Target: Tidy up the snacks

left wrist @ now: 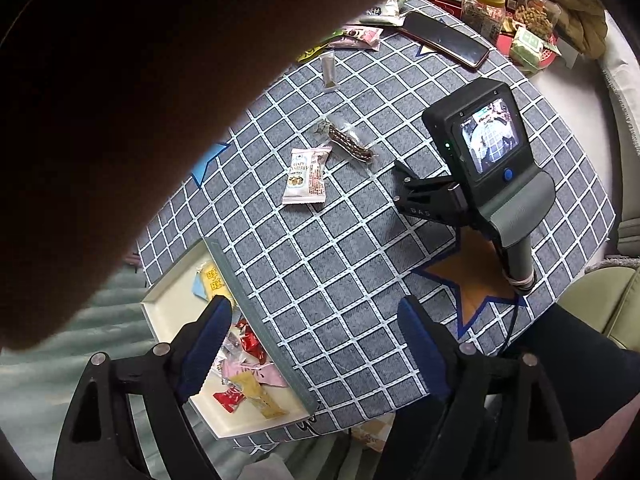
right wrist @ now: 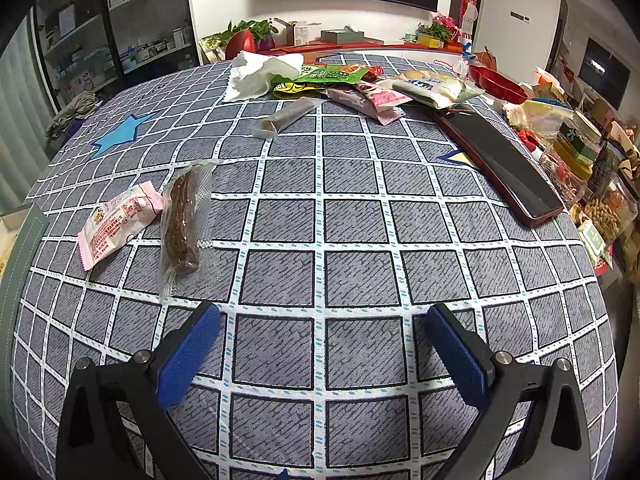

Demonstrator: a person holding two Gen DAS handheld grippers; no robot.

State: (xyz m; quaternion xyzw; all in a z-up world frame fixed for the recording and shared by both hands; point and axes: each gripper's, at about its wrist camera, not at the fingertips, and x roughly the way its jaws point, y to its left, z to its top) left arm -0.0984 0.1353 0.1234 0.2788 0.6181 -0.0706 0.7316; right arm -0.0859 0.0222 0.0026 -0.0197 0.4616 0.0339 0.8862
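A white tray (left wrist: 168, 308) juts past the table's left edge and holds several small red, pink and yellow wrapped snacks (left wrist: 248, 384). My left gripper (left wrist: 314, 308) hangs open above the tray's grey rim, nothing between its blue pads. On the checked cloth lie a pink-and-white packet (left wrist: 305, 178) (right wrist: 120, 224), a clear-wrapped brown bar (left wrist: 352, 142) (right wrist: 182, 224) and a grey stick packet (left wrist: 329, 68) (right wrist: 286, 116). My right gripper (right wrist: 322, 314) (left wrist: 400, 184) is open and empty, low over bare cloth to the right of the brown bar.
A heap of green, pink and white snack bags (right wrist: 352, 80) and crumpled tissue (right wrist: 260, 74) sit at the far side. A long dark red-edged case (right wrist: 500, 164) (left wrist: 444, 38) lies on the right. Jars and boxes (left wrist: 482, 4) crowd beyond it. A dark brown shape (left wrist: 120, 80) blocks the left wrist view's upper left.
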